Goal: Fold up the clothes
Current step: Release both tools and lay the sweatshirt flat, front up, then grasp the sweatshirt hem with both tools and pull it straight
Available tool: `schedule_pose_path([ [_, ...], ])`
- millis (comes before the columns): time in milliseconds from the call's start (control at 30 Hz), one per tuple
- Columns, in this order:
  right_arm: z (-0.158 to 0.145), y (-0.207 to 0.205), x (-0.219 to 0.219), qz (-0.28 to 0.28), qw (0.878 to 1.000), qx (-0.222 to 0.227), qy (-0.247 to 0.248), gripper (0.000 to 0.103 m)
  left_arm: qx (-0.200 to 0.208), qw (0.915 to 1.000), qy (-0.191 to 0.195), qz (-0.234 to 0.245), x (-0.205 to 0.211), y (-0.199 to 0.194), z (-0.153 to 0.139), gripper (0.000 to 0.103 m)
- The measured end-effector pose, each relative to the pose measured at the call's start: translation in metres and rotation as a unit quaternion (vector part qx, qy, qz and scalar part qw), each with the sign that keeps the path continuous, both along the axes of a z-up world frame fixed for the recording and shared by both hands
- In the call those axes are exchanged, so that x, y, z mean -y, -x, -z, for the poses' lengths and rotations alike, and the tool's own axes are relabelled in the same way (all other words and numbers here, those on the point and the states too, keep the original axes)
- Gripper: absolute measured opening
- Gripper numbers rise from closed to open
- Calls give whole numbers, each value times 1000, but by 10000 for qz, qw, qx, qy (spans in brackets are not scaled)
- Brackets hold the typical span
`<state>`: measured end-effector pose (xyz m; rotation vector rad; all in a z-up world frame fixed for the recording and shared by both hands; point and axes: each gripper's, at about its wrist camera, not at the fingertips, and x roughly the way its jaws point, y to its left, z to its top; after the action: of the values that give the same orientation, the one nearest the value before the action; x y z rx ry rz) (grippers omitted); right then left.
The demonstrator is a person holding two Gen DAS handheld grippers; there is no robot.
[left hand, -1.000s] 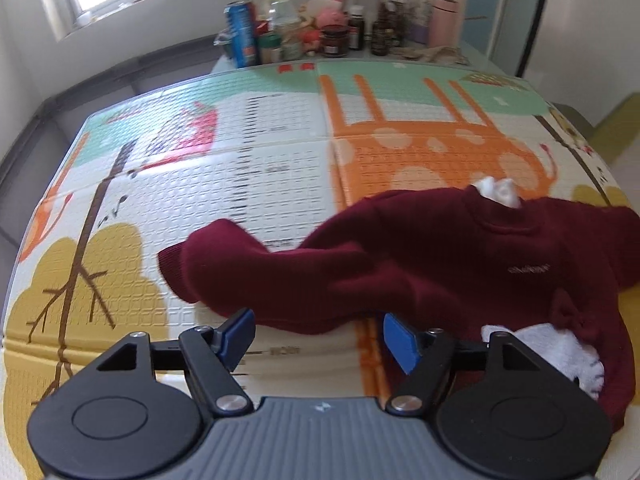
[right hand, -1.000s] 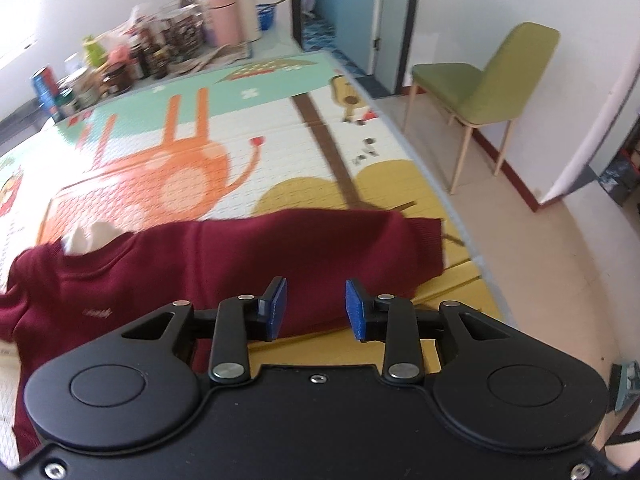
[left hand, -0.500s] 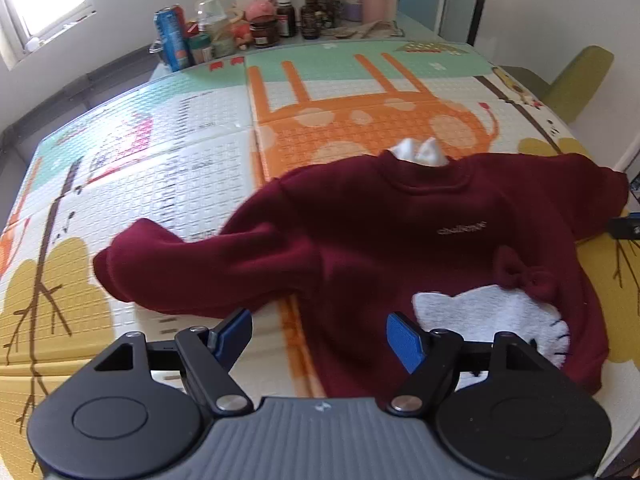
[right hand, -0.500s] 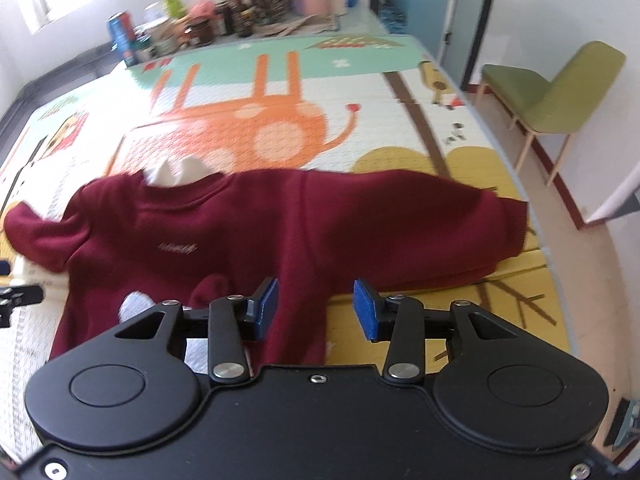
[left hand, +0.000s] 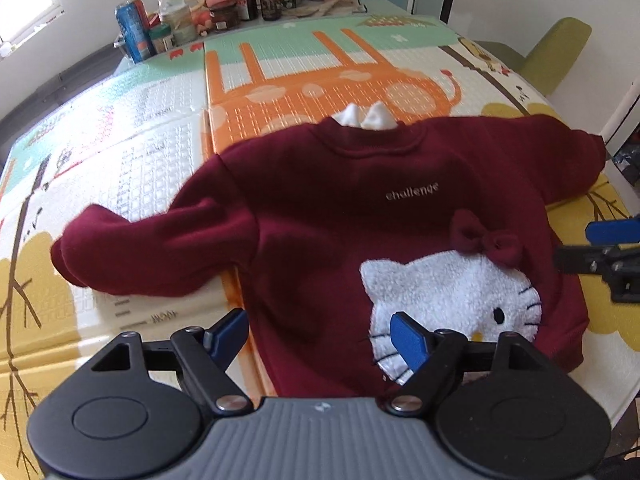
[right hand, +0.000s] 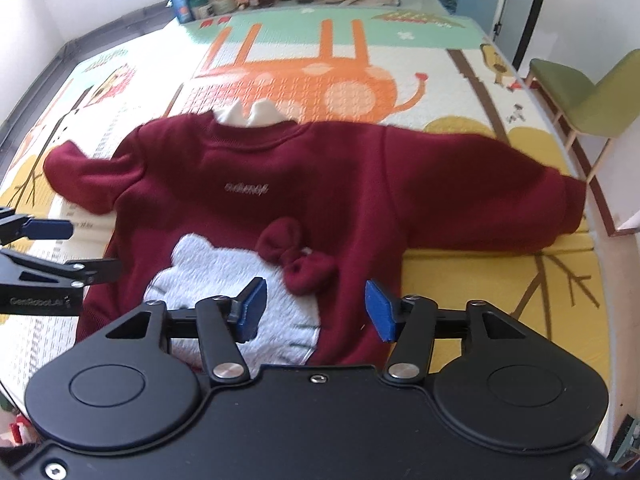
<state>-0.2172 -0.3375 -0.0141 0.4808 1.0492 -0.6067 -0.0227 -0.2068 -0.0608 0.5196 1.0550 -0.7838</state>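
**Claws open above a spread sweater**

Left claw [left hand: 318, 334] and right claw [right hand: 314, 308] both hover released, grasping nothing, at the near hem of the maroon sweater [left hand: 360, 216]. It lies face up and unfolded on the play mat [left hand: 160, 120] covering the desk, sleeves spread left and right, collar far. By my reading, folding wants a grip next: a sleeve or side edge, carried across the body.

Maroon sweatshirt [right hand: 304, 184] spread flat on the play mat [right hand: 460, 280]

The right claw [right hand: 316, 312] hovers with its jaws apart over the white cat patch [right hand: 208, 276] and bow [right hand: 296, 260]; left claw [right hand: 48, 229] at the hem's left edge.
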Motion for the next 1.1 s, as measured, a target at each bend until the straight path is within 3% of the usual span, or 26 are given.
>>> schedule_pose_path([
  [367, 31, 25, -18, 142, 9987, -376, -315, 60, -224, 9990, -334, -199, -19, 10, 24, 80],
  [667, 57, 38, -20, 362, 9961, -519, -607, 63, -757, 9964, -220, -311, -30, 10, 41, 80],
  [867, 65, 42, -19, 498, 9950, -468, -724, 62, -1009, 9939, -38, -438, -35, 8, 50, 64],
  [967, 67, 42, -21, 509, 9954, -469, -667, 51, -1047, 9932, 14, -499, -37, 5, 50, 54],
  [1033, 68, 43, -21, 548, 9952, -464, -658, 35, -1073, 9928, 51, -532, -38, 4, 49, 40],
  [1100, 69, 45, -20, 647, 9948, -474, -635, 26, -1099, 9923, 88, -565, -39, 2, 48, 34],
])
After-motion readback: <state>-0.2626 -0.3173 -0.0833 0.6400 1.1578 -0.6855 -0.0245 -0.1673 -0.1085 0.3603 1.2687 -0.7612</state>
